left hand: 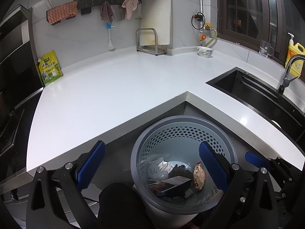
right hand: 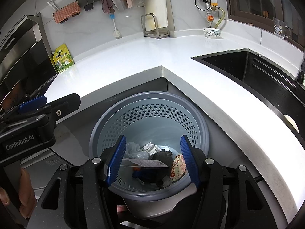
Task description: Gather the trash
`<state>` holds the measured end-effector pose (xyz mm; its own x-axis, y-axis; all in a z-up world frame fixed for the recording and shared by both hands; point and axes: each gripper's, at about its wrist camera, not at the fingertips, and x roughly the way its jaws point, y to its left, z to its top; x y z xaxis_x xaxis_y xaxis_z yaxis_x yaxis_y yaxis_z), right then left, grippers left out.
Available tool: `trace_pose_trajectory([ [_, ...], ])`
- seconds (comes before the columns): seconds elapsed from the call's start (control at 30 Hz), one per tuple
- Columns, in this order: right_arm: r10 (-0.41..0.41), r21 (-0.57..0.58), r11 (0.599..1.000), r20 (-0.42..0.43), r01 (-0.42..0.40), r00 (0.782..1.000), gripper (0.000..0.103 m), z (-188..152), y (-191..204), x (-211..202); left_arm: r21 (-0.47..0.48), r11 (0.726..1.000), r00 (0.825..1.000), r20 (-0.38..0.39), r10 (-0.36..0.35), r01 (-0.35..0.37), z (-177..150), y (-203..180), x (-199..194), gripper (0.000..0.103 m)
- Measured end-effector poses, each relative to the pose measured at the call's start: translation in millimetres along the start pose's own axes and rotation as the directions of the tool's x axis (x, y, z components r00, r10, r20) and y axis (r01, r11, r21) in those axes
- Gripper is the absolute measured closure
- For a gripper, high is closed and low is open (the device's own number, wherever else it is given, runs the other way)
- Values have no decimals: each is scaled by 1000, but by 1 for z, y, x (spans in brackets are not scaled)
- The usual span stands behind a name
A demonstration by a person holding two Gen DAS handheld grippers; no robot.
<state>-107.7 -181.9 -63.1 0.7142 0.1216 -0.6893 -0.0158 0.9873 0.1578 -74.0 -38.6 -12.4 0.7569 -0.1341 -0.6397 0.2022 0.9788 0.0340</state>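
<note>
I held my left tool (left hand: 152, 160) and right tool (right hand: 153, 159) wide and empty above the perforated grey wastebasket (right hand: 198, 122) tucked under the white counter (left hand: 118, 80), where crumpled wrappers (right hand: 178, 167) and paper already lay.

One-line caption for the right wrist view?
Open right gripper above grey perforated plastic bin of trash, beside the white L-shaped countertop.

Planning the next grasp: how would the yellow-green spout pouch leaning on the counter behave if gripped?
The pouch looks like soft film, so it likely flexes under the pads. It only leans against the dark appliance, so a push probably topples it. Its glossy surface may slip.
</note>
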Motion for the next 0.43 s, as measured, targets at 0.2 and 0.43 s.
trace_pose_trajectory([
  [0.2, 0, 5, 1000, 3, 0, 1000, 46, 1, -2, -1, 2, 1000, 1000, 8, 0, 0, 1, -2, -2, 6],
  [0.43, -1, 4, 1000, 6, 1, 1000, 46, 1, -2, -2, -2, 1000, 1000, 12, 0, 0, 1, -2, -3, 6],
])
